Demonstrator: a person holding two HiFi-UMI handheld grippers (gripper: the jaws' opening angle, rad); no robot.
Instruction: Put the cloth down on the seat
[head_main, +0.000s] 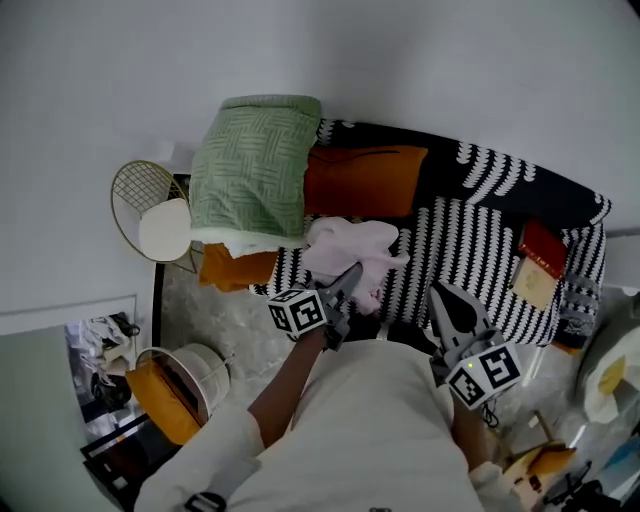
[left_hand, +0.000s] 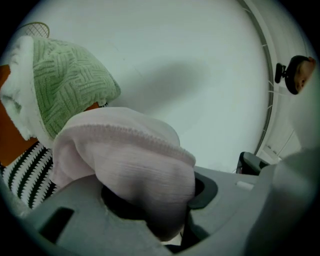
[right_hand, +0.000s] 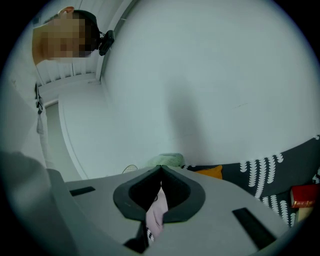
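Pale bare wall (head_main: 400, 60) fills the upper half of the head view, and below it runs a sofa whose seat (head_main: 470, 250) wears a black cover with white stripes and leaf-like marks. At its left end a green cushion (head_main: 250, 170) with a woven basket-weave texture leans on a smooth orange cushion (head_main: 365, 180). A flat red book (head_main: 540, 248) lies at the sofa's far right, well apart from both.

A soft pink cloth (head_main: 350, 245), finely ribbed with a stitched hem, lies rumpled on the seat just beside the orange cushion. One fold rises into the left gripper (head_main: 350, 275), whose jaws are clamped on it. In the left gripper view the fabric bulges over the grey jaws and drapes down between them.

The right gripper (head_main: 440, 295) hangs near the seat's front edge with its jaw tips pressed together and nothing gripped. A pink sliver shows low in its own view, probably the cloth seen beyond the jaws, though this is hard to confirm.

Most of the cloth already seems to rest on the seat, so the task looks close to done. The next move calls for parting the left jaws and lifting clear without dragging the limp fabric along.
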